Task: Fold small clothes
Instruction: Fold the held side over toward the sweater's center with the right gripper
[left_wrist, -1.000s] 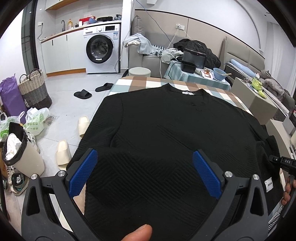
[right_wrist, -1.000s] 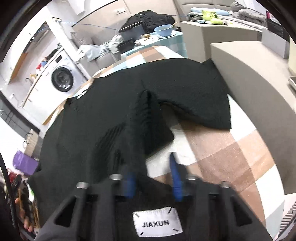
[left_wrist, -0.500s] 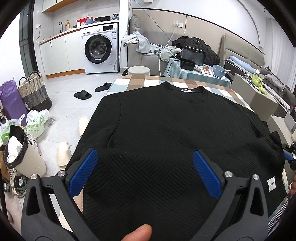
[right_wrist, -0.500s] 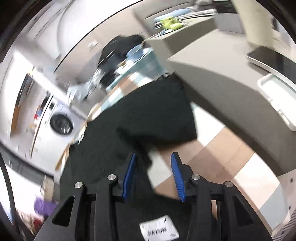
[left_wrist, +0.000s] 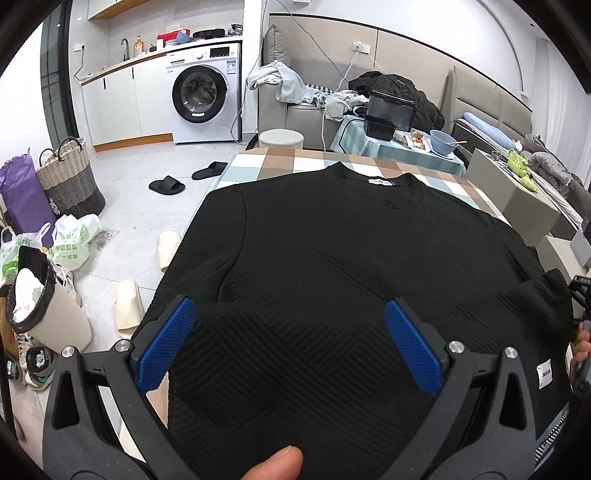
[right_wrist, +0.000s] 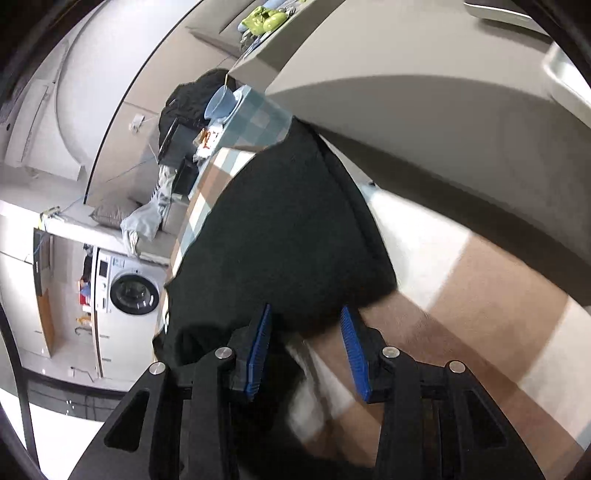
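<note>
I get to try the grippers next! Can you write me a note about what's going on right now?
Left gripper: jaws wide open over the near part of the black top, nothing pinched.
Right gripper: jaws have just been opening, nothing held; the sleeve's edge lies just ahead of its pads.
The top lies spread flat on the checked tablecloth, collar at the far side.
Done: top laid out.
Left: all the folding, it seems; no fold shows.
</note>
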